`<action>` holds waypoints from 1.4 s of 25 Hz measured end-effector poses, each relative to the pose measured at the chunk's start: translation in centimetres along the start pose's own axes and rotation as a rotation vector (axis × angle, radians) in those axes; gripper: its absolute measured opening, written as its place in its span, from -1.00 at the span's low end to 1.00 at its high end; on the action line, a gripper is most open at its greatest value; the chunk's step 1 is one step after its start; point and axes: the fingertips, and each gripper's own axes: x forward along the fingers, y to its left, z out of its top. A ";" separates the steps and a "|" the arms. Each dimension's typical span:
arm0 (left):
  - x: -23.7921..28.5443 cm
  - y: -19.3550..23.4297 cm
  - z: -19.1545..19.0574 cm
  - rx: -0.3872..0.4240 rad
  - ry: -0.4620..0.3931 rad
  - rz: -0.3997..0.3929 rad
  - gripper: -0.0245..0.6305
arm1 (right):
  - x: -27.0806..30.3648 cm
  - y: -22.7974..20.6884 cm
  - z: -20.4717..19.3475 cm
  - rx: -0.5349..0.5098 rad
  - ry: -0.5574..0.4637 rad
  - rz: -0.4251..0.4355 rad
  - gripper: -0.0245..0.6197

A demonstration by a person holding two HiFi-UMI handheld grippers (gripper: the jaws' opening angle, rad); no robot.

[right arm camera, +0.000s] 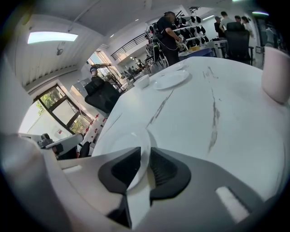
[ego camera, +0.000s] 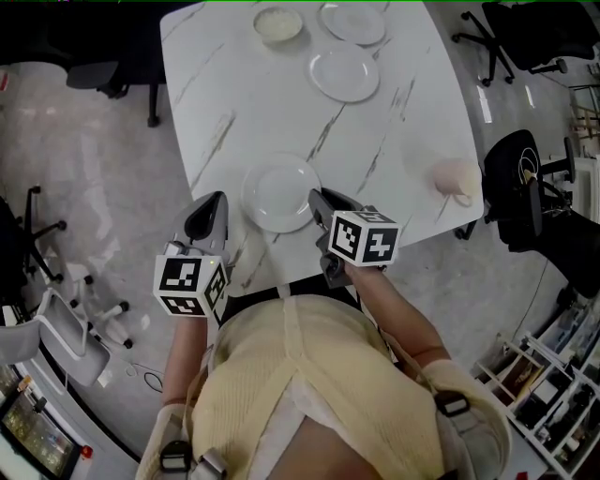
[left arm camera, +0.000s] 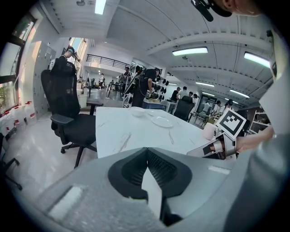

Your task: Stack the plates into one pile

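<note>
Right gripper (right arm camera: 145, 156) narrow, jaws pinching right rim of near plate (ego camera: 279, 192). Plate sits on table (ego camera: 234, 103) at front edge, between both grippers. Left gripper (left arm camera: 145, 152) jaws closed tight, nothing in them, parked just left of that plate. Second plate (ego camera: 345, 73) and third plate (ego camera: 353, 21) further back, well apart from near one. Bowl (ego camera: 278, 23) at far end, cup (ego camera: 457, 178) off to right.

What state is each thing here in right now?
near plate: empty, rim gripped, not yet stacked.
middle plate: empty, lying alone.
far plate: empty, lying alone.
bowl: upright.
cup: upright.
left gripper: jaws shut, empty.
right gripper: jaws shut on near plate.
</note>
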 end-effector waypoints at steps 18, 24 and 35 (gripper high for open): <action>0.9 -1.8 2.4 0.051 -0.031 -0.070 -0.92 | -2.8 2.0 1.2 0.290 -0.102 0.270 -0.87; 1.6 -3.4 3.5 0.079 -0.048 -0.115 -0.92 | -4.5 3.1 1.8 0.322 -0.143 0.339 -0.88; 3.2 -6.2 6.1 0.113 -0.092 -0.179 -0.92 | -7.2 1.0 6.1 0.357 -0.282 0.355 -0.88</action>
